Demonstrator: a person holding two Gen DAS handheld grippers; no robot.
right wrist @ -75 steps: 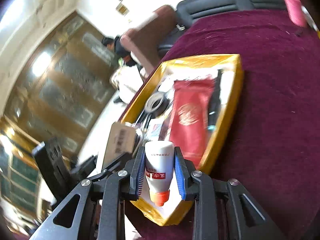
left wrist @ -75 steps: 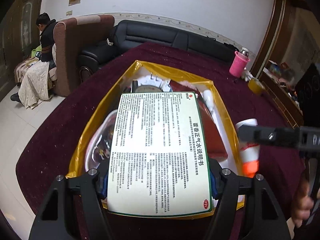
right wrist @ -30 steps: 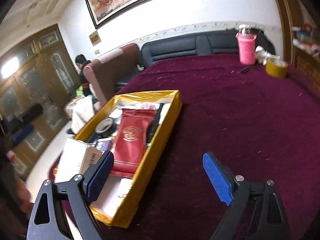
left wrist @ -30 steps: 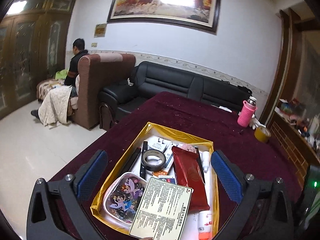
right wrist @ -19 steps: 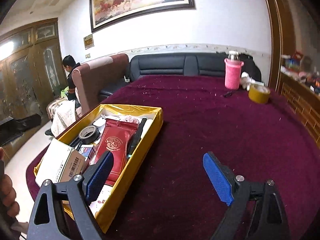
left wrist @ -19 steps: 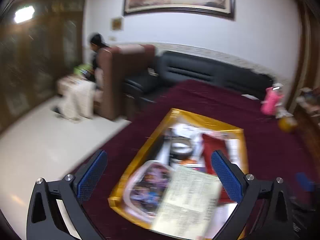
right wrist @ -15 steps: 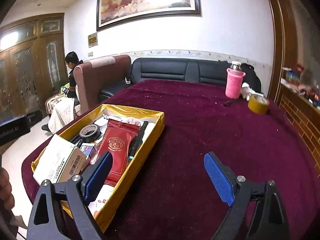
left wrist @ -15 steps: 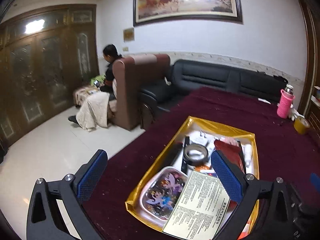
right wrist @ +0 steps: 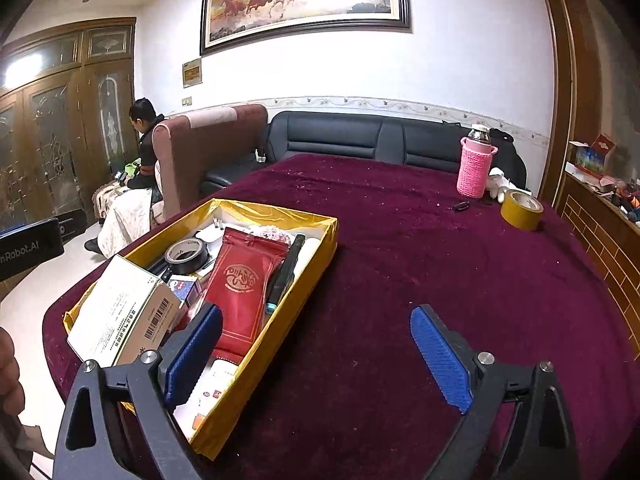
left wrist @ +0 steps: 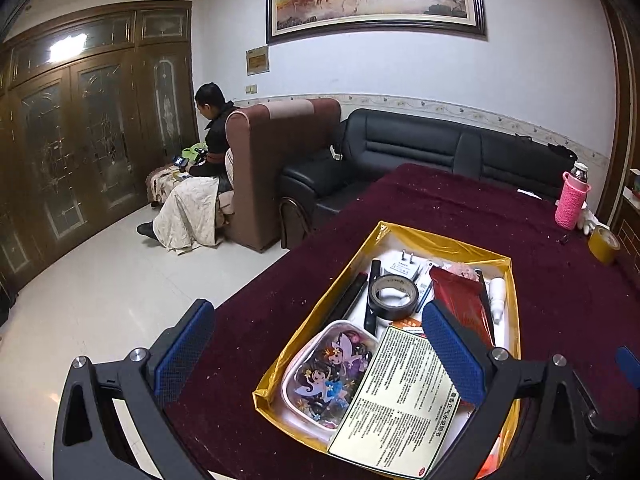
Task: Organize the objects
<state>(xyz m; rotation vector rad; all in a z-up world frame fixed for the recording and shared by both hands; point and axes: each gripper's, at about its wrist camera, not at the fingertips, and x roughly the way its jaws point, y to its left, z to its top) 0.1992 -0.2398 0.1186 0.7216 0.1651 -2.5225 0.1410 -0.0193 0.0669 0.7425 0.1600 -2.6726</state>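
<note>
Tongs, left (left wrist: 318, 350) and right (right wrist: 316, 354), gape empty; only left view shows cartoon case (left wrist: 328, 372).

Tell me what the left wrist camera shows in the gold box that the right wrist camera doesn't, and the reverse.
Left wrist only: the oval cartoon fairy tin and the white two-pin plug adapter. Right wrist only: the barcode end of the white printed medicine carton. Both show the shiny gold rectangular box, black tape roll and red foil pouch.
</note>
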